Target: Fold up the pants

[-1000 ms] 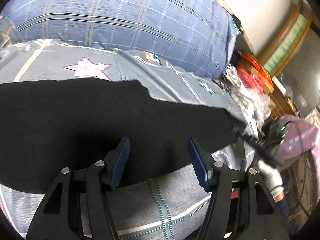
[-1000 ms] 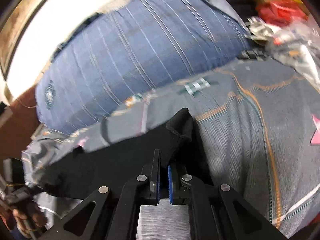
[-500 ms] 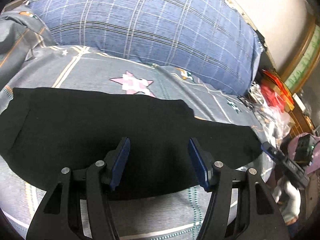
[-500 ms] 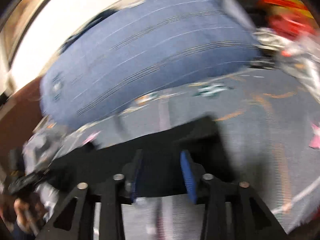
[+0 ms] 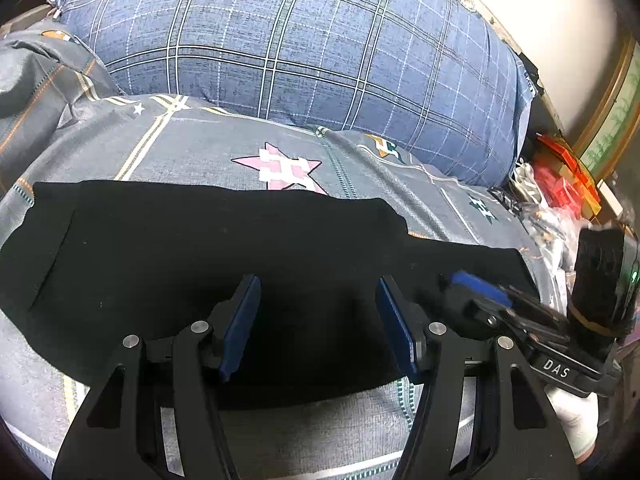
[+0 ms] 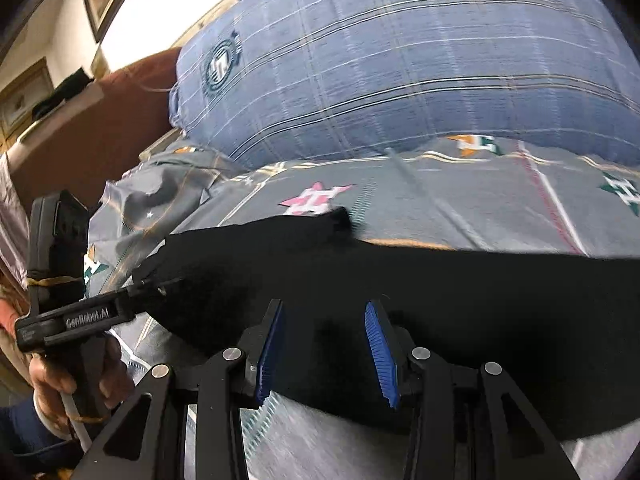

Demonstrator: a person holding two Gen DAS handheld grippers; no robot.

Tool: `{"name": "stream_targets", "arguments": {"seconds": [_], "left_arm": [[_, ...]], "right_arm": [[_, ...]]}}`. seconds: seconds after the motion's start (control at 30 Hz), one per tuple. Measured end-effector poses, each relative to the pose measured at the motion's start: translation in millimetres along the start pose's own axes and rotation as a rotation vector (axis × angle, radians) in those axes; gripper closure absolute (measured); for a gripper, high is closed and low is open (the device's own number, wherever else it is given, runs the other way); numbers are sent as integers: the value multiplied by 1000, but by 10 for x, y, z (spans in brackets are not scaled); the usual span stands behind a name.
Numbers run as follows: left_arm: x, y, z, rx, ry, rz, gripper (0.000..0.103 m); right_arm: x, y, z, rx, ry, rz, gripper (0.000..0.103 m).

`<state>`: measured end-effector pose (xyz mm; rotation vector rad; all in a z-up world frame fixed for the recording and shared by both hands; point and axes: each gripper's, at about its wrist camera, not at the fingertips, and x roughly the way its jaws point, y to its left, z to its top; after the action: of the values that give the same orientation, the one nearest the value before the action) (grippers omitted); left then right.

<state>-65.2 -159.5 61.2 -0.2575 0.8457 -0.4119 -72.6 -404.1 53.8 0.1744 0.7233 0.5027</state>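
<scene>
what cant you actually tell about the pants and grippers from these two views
- Pants, left wrist view: the near edge is hidden behind the open left gripper; folds in the flat black cloth cannot be made out.
- Pants, right wrist view: the right end is cut off by the frame edge, and motion blur smears the outline.
- Right gripper: open, but whether its fingertips touch the cloth is unclear.

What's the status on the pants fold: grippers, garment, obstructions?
Left gripper open, right gripper open, neither holding cloth. Black pants flat on the bedspread. Blue plaid pillow behind, apart from them.
</scene>
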Motion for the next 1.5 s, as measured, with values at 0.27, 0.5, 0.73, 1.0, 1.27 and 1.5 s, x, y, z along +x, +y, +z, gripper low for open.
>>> {"name": "stream_targets", "arguments": {"seconds": [0.27,0.5,0.73,1.0,1.27,1.5], "left_arm": [[101,79,28,-31,5,34,43],[186,77,33,-16,11,51,43],[209,10,12,21,5,74,43],[175,-94,-14,63,4,36,43],[220,-497,-128,147,87,-179,43],[407,-850,-202,246,172,-215,43]], "right_arm": [[378,45,289,-33,6,-57,63],[582,-64,268,-105,30,-171,61],[332,-206,108,-86,11,-186,60],[-187,-408,-92,-81,44,-283,59],[-1094,-1134,-522,210,-34,-314,56],[-1454,-1502,-898,406,-67,-324,53]]}}
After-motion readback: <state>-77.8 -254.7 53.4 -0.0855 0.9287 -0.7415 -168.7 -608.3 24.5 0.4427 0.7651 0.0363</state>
